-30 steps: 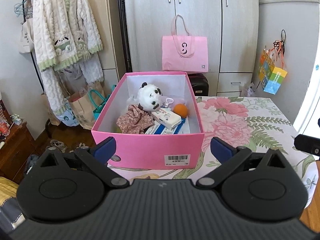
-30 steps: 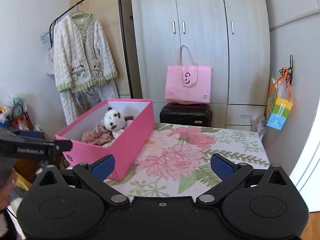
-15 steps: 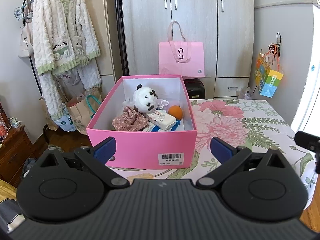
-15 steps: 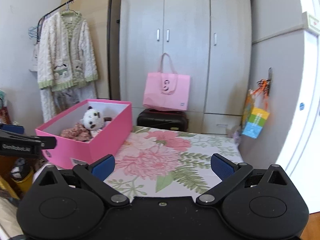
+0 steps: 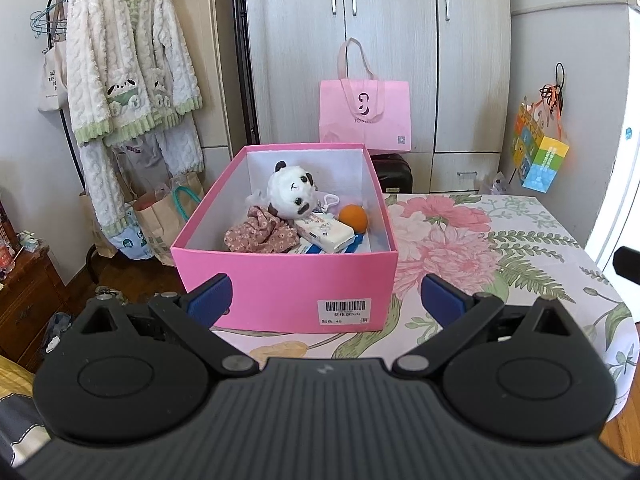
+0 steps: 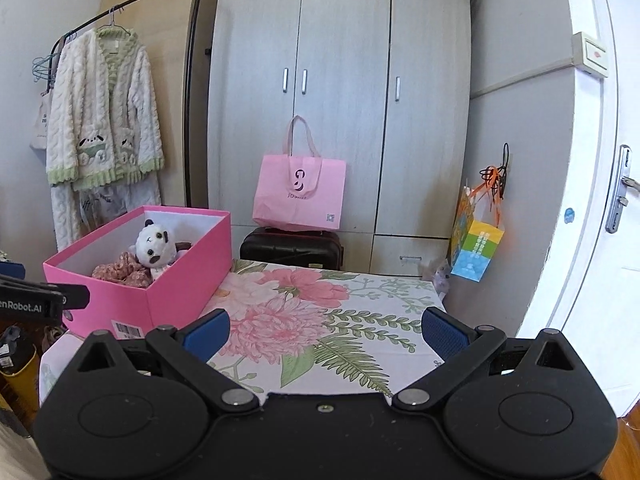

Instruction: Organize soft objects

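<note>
Jaws on both my grippers stand wide apart, nothing between them. My left gripper point(image 5: 325, 294) hovers just short of the open pink cardboard box point(image 5: 280, 284), lined up with its barcode-labelled front wall. My right gripper point(image 6: 325, 328) hangs over the bare flowered cloth of the desk point(image 6: 320, 312), well to the right of the box.

Box sits on the desk's left part. Inside it: a white plush panda point(image 5: 289, 194) propped upright toward the back, a crumpled pink floral fabric piece point(image 5: 260, 236) in front of it at the left, a white tissue pack point(image 5: 325, 233) lying tilted beside the fabric, and a small orange ball point(image 5: 353, 218) near the right wall. Something blue and white shows under the pack; I cannot tell what it is.

Behind the desk, a pink tote bag point(image 6: 299, 194) stands on a black suitcase point(image 6: 291, 246).
</note>
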`<state>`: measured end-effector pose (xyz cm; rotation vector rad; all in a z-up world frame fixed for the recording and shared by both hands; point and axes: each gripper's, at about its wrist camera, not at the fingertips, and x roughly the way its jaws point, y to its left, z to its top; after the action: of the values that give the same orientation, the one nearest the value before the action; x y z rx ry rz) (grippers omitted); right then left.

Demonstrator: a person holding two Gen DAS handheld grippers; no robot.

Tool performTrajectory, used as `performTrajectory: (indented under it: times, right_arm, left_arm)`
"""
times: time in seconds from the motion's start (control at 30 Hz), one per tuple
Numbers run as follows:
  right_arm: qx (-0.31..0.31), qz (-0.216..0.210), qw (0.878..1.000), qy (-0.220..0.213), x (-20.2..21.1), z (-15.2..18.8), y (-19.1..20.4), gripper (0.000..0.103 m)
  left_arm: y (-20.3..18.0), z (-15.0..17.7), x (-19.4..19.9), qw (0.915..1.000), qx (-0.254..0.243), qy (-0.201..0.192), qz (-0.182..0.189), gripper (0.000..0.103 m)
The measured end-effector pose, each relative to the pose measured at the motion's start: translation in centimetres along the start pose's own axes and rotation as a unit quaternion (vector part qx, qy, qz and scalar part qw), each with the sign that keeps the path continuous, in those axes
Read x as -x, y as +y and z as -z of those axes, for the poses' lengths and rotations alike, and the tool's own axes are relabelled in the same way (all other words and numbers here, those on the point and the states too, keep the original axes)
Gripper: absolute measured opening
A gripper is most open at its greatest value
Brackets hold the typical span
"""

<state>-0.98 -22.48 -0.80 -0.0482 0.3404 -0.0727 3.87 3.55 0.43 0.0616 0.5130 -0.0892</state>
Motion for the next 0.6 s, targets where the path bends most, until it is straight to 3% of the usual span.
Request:
performTrajectory:
  times: [0.6]
  right_arm:
    - [-0.026,0.007,1.0,-0.013,0.0,0.1,-0.4,0.103]
  left_arm:
    - [-0.3,0.3,1.2,0.9996,-0.011,-0.026,0.004,0.102]
